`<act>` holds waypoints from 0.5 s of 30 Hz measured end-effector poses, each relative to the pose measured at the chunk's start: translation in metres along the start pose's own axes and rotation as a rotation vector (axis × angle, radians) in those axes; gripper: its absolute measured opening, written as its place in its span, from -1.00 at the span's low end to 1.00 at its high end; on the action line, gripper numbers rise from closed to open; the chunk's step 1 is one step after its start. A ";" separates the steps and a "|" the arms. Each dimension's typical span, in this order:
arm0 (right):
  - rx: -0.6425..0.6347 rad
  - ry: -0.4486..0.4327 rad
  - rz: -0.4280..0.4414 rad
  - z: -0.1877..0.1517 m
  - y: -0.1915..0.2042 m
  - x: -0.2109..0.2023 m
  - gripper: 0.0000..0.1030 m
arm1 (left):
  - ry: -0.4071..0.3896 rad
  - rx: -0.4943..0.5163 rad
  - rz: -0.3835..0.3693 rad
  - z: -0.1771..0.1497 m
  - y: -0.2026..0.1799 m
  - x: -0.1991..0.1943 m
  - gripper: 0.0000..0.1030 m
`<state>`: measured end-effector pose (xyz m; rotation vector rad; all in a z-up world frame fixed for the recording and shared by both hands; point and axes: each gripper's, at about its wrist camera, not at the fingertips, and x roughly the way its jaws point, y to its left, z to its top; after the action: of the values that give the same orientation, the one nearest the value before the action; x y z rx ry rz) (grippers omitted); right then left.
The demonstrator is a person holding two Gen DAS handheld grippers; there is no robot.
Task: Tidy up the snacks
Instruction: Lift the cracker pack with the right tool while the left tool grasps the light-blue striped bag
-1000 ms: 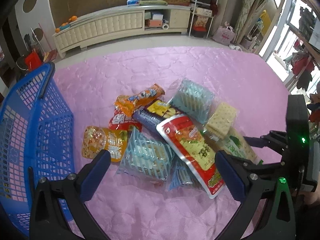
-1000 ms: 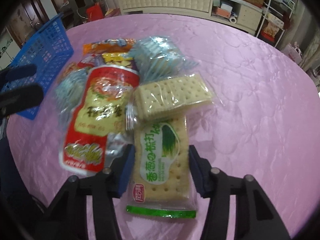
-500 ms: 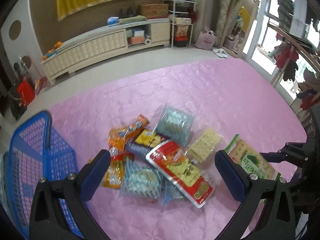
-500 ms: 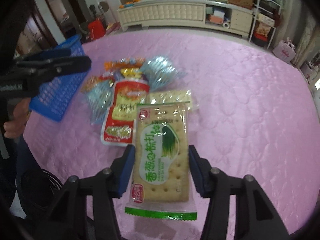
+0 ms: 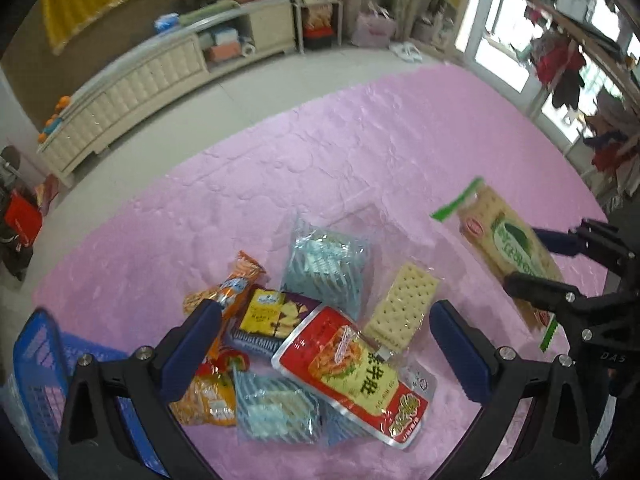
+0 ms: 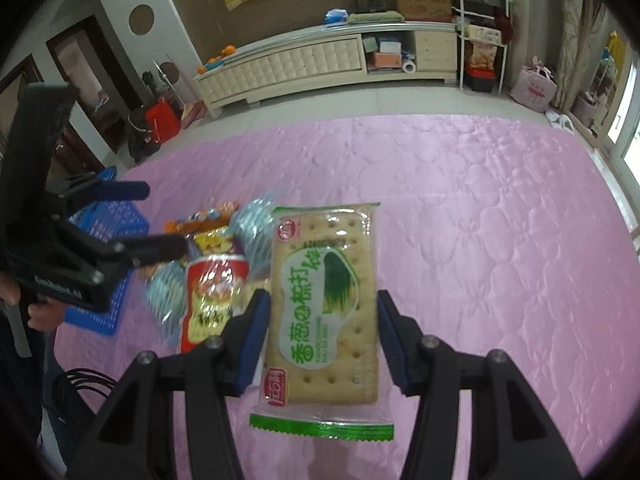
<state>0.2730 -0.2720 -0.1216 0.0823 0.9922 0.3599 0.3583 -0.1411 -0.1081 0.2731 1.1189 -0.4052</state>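
My right gripper point(image 6: 322, 320) is shut on a green-and-white cracker pack point(image 6: 324, 300) and holds it high above the pink tablecloth point(image 6: 480, 200). The same pack point(image 5: 512, 248) shows at the right of the left wrist view, clamped in the right gripper point(image 5: 552, 264). My left gripper point(image 5: 324, 340) is open and empty, raised above the snack pile: a red pouch point(image 5: 356, 368), a plain cracker pack point(image 5: 402, 306), light-blue packs point(image 5: 324, 260), an orange pack point(image 5: 236, 284) and a purple-yellow pack point(image 5: 272, 320). The blue basket point(image 5: 36, 392) sits at the left.
In the right wrist view the pile point(image 6: 212, 272) and the blue basket point(image 6: 108, 240) lie to the left, partly behind the left gripper point(image 6: 140, 220). A long white cabinet point(image 6: 320, 64) stands beyond the table on the floor.
My right gripper has lifted the green cracker pack off the table and raised it well above the pile. My left gripper has also risen away from the snacks, still open.
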 end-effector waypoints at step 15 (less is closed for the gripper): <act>0.107 0.009 0.022 0.000 -0.043 0.033 0.11 | 0.189 0.261 0.041 0.035 -0.023 0.092 0.94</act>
<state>0.3002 -0.3015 -0.1581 0.1885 1.0196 0.3270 0.4106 -0.1924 -0.1774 0.5731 1.2435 -0.4970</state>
